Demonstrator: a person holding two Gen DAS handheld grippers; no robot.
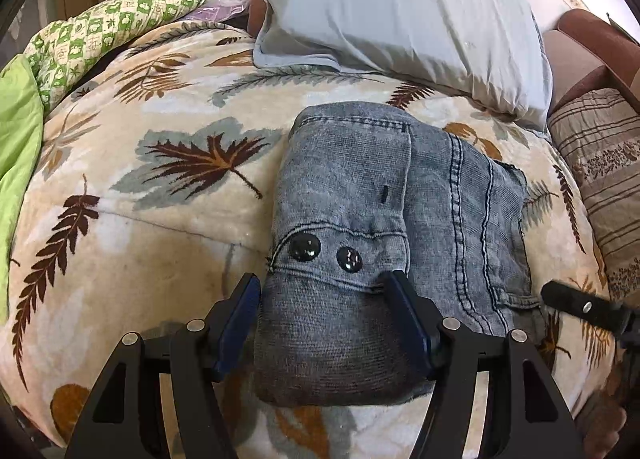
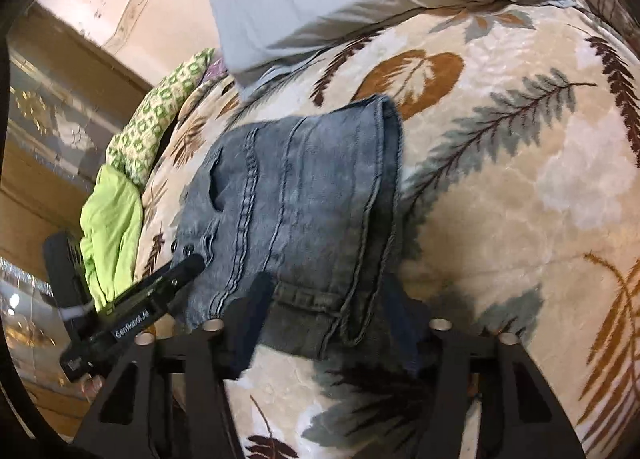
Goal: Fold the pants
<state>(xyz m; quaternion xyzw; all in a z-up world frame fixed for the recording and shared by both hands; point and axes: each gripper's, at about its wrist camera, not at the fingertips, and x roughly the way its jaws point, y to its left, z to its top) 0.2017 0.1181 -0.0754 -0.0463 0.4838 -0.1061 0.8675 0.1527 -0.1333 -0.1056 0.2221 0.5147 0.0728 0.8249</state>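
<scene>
Both the left hand-held gripper (image 1: 324,315) and right hand-held gripper (image 2: 332,319) straddle the folded pants (image 1: 384,195) with jaws spread, unclenched, so any snag on lifting away could spring the bundle open.

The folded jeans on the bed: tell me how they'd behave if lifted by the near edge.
The folded jeans would probably sag and unfold, since the stacked layers lie loose with nothing pinning them. The thick seams and doubled denim suggest some heft for the bundle's size. Sliding seems unlikely: the plush leaf-print blanket beneath looks grippy, so a push may bunch the fabric.
</scene>
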